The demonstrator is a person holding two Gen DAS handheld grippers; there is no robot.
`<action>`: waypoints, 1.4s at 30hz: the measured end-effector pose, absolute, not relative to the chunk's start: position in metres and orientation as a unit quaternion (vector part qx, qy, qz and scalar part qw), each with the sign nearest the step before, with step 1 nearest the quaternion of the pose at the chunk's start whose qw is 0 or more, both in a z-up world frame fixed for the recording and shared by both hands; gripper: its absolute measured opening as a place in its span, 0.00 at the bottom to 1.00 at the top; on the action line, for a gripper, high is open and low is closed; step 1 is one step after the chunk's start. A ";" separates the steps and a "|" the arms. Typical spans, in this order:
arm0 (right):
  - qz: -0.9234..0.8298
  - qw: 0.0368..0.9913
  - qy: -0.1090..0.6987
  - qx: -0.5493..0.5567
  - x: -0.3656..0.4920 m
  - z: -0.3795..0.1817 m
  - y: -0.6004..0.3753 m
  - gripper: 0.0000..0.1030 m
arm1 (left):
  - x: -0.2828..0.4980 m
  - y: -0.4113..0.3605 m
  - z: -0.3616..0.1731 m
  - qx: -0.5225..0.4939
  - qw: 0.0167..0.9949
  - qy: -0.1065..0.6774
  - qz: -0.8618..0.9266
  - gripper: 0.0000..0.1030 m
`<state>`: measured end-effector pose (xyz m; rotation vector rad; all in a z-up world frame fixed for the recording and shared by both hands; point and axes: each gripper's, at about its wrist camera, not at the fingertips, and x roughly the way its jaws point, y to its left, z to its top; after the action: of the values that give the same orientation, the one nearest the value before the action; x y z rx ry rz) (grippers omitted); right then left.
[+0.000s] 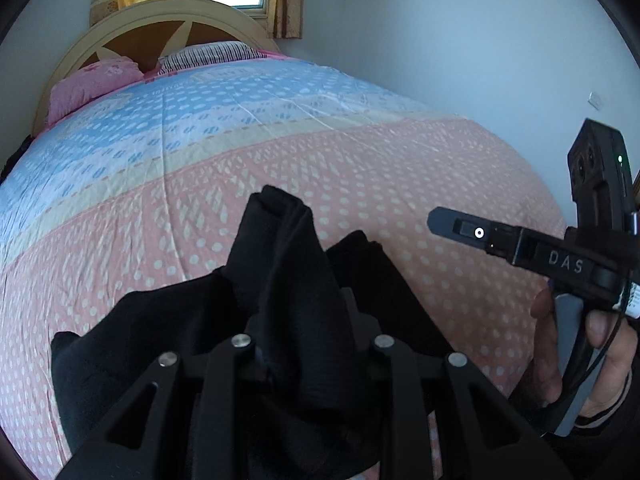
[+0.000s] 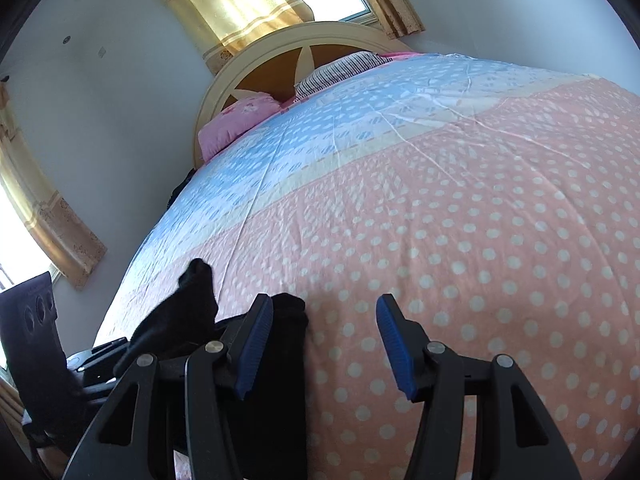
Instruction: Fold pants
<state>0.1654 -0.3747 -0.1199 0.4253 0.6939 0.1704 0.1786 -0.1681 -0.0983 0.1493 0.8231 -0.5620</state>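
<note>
Black pants (image 1: pixel 280 248) lie bunched on the pink dotted part of the quilt (image 1: pixel 400 176), at the near edge of the bed. My left gripper (image 1: pixel 304 320) is shut on a raised fold of them, and the cloth hides its pads. In the right wrist view the pants (image 2: pixel 192 304) sit left of my right gripper (image 2: pixel 324 340). That gripper stands open, its blue pads (image 2: pixel 256 340) bare, with only quilt between them. Its left finger is beside the edge of the cloth.
A person's hand (image 1: pixel 592 360) holds the right gripper at the right edge of the left wrist view. The quilt (image 2: pixel 480 240) turns blue farther up. A pink pillow (image 2: pixel 240 120), a striped pillow (image 2: pixel 340 68) and the headboard (image 2: pixel 280 48) lie at the far end, below curtained windows.
</note>
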 end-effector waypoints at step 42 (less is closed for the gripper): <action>0.195 0.887 0.386 0.159 0.150 -0.112 -0.318 0.14 | 0.162 -0.009 -0.124 -0.030 0.931 0.353 -0.090 0.86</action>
<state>0.1498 -0.3176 -0.1120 0.3296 0.8034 0.4051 0.1623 -0.0085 -0.1237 -0.0605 0.7223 -0.1845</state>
